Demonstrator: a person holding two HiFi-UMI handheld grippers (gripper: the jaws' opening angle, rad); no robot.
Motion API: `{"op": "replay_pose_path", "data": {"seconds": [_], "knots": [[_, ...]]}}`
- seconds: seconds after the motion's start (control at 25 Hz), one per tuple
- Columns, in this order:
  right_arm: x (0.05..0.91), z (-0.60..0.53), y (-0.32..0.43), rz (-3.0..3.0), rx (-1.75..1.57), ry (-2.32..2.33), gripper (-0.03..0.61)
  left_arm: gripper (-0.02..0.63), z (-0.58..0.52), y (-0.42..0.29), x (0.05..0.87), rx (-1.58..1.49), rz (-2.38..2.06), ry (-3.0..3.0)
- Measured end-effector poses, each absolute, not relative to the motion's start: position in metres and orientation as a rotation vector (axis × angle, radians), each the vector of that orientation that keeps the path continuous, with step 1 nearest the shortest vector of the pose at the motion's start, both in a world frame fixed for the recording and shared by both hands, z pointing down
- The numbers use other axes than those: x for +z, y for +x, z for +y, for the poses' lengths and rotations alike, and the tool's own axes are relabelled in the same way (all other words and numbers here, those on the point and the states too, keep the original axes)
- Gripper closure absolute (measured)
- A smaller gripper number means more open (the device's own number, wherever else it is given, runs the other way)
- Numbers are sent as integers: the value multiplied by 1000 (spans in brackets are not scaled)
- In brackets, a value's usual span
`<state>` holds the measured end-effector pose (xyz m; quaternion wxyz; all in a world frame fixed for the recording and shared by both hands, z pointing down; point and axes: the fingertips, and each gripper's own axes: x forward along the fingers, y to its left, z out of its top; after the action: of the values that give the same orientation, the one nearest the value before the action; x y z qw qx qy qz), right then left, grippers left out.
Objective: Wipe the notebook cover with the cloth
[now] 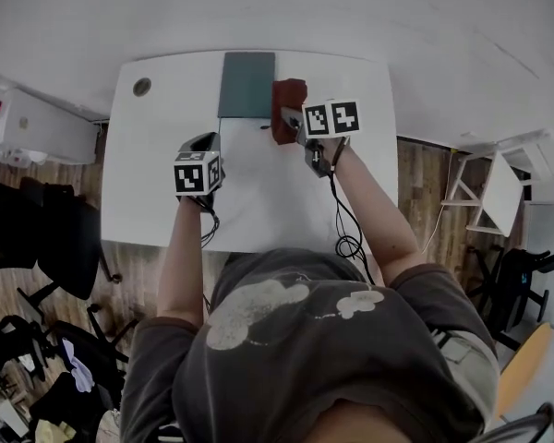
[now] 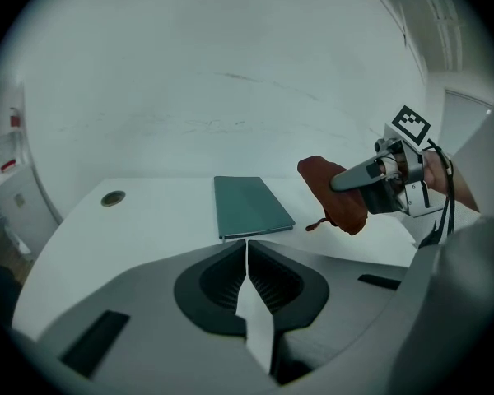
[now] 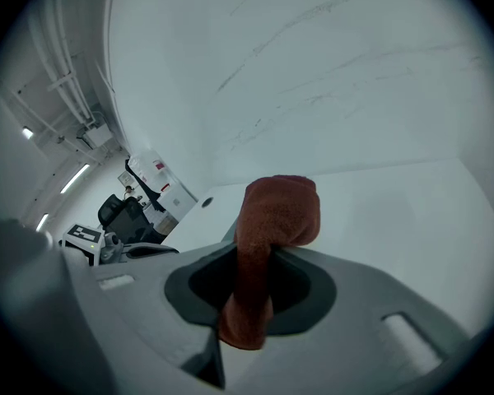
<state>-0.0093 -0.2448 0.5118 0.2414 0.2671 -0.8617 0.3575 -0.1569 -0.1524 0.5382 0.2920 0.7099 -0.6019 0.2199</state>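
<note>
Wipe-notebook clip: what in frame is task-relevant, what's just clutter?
Job in hand:
- notebook, flat on the desk
- cloth, clamped in the right gripper
- left gripper, shut and empty

Lying about:
- cable grommet
- black chairs
- white cabinet

A teal-green notebook [image 1: 246, 85] and a rust-red cloth [image 1: 289, 100] stand out against a plain white table [image 1: 157, 192]. The left gripper [image 2: 247, 249] and right gripper [image 3: 259, 257] are grey with black recesses. Their marker cubes [image 1: 198, 172] show black-and-white squares. The person's T-shirt [image 1: 305, 340] is dark grey with a pale print. The floor [image 1: 420, 192] is brown wood.
</note>
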Motion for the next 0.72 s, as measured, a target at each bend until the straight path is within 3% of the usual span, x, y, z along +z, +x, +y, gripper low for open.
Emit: {"op": "replay_pose_path", "data": {"seconds": [0.72], "knots": [[507,-166,14,-2425,893,377,500,614,-42,-103,510,476,-1918,1688]]}}
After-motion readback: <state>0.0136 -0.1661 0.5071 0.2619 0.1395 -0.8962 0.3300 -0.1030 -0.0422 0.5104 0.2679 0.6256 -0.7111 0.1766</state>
